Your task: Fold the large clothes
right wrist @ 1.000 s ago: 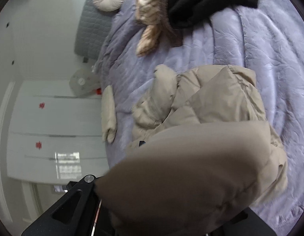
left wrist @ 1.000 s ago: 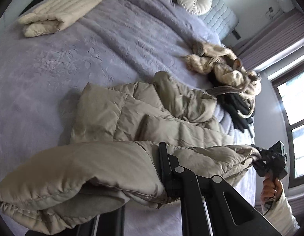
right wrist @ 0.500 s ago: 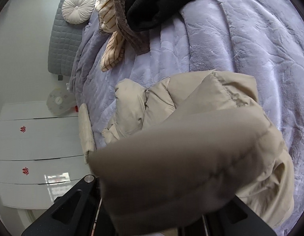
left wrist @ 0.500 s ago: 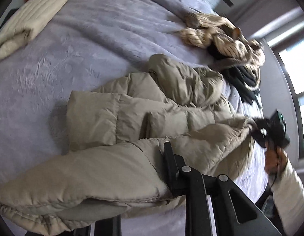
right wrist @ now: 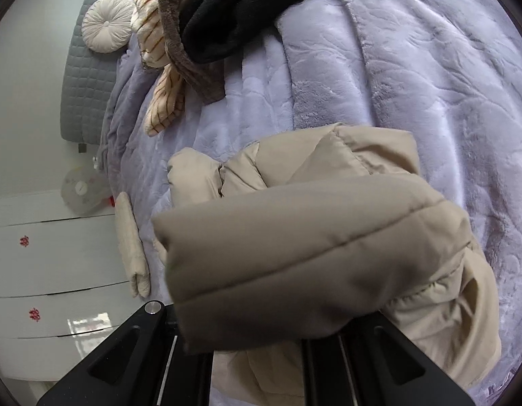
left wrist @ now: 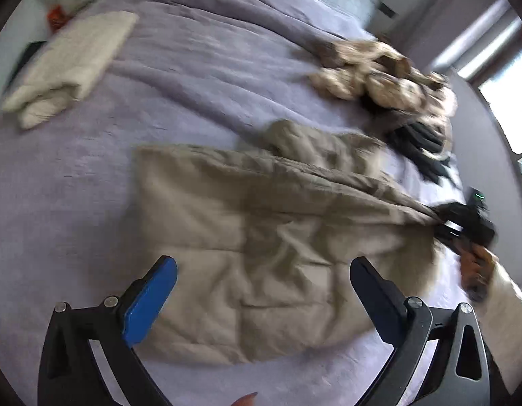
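A big bed with a soft purple blanket (left wrist: 193, 77) fills most of both views. On it lies the puffy tan coat (left wrist: 261, 237), folded over and spread flat near the front edge. A pile of other clothes (left wrist: 389, 81), striped, brown and black, sits further back on the blanket, well apart from the coat. A folded cream quilt (left wrist: 68, 64) lies near the far side. A round white pillow (right wrist: 107, 28) leans on the grey headboard. The left gripper (left wrist: 261, 280) has just sprung wide open above the coat, holding nothing. The right gripper (left wrist: 440, 220) is clenched on the coat's edge.
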### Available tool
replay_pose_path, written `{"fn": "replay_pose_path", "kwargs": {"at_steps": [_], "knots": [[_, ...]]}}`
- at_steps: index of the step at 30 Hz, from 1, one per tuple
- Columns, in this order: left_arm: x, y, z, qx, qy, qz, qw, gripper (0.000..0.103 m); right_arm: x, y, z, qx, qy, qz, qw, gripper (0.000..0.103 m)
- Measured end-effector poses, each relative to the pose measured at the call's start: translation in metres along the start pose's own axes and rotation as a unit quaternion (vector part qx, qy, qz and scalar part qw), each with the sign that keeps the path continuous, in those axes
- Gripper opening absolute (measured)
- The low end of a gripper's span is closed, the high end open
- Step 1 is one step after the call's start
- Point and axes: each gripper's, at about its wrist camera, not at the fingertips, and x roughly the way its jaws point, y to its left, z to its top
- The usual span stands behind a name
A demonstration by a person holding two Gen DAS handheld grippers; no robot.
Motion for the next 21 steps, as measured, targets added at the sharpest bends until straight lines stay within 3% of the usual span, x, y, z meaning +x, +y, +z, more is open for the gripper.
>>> {"fn": "replay_pose_path", "kwargs": {"at_steps": [3, 4, 5, 7, 8, 9, 10, 12, 13, 16, 19, 21], "knots": [[0.002, 0.006, -0.003, -0.011, -0.018, 0.043, 0.9989, 0.102, -0.006, 0.013, -0.002, -0.028, 0.001, -0.011, 1.0, 0.019], [0.002, 0.009, -0.005, -0.022, -0.025, 0.048, 0.9983, 0.098, -0.01, 0.018, -0.004, -0.041, 0.002, -0.014, 0.999, 0.032], [0.003, 0.014, -0.006, -0.032, -0.031, 0.052, 0.9977, 0.092, -0.018, 0.026, -0.007, -0.062, 0.0, -0.015, 0.998, 0.061], [0.007, 0.023, -0.007, -0.048, -0.026, 0.056, 0.9969, 0.067, -0.037, 0.041, -0.016, -0.107, -0.017, -0.015, 0.994, 0.084], [0.009, 0.026, -0.008, -0.054, -0.025, 0.054, 0.9968, 0.058, -0.048, 0.049, -0.022, -0.135, -0.026, -0.022, 0.99, 0.084], [0.012, 0.029, -0.011, -0.057, -0.025, 0.054, 0.9966, 0.042, -0.057, 0.056, -0.029, -0.164, -0.036, -0.036, 0.985, 0.084], [0.017, 0.033, -0.012, -0.058, -0.022, 0.056, 0.9965, 0.038, -0.064, 0.06, -0.035, -0.19, -0.045, -0.053, 0.979, 0.077], [0.025, 0.036, -0.015, -0.054, -0.025, 0.055, 0.9967, 0.038, -0.065, 0.067, -0.045, -0.245, -0.05, -0.113, 0.961, 0.041], [0.031, 0.034, -0.014, -0.052, -0.025, 0.057, 0.9967, 0.038, -0.06, 0.068, -0.048, -0.267, -0.046, -0.141, 0.952, 0.018], [0.056, 0.028, -0.01, -0.036, -0.025, 0.077, 0.9961, 0.038, -0.042, 0.065, -0.046, -0.3, -0.036, -0.176, 0.937, 0.017], [0.082, 0.024, 0.001, -0.014, -0.033, 0.117, 0.9925, 0.038, -0.026, 0.058, -0.029, -0.313, -0.065, -0.226, 0.92, 0.017], [0.104, 0.031, 0.011, -0.017, -0.03, 0.131, 0.9907, 0.038, -0.016, 0.046, -0.008, -0.297, -0.072, -0.237, 0.922, 0.016]]}}
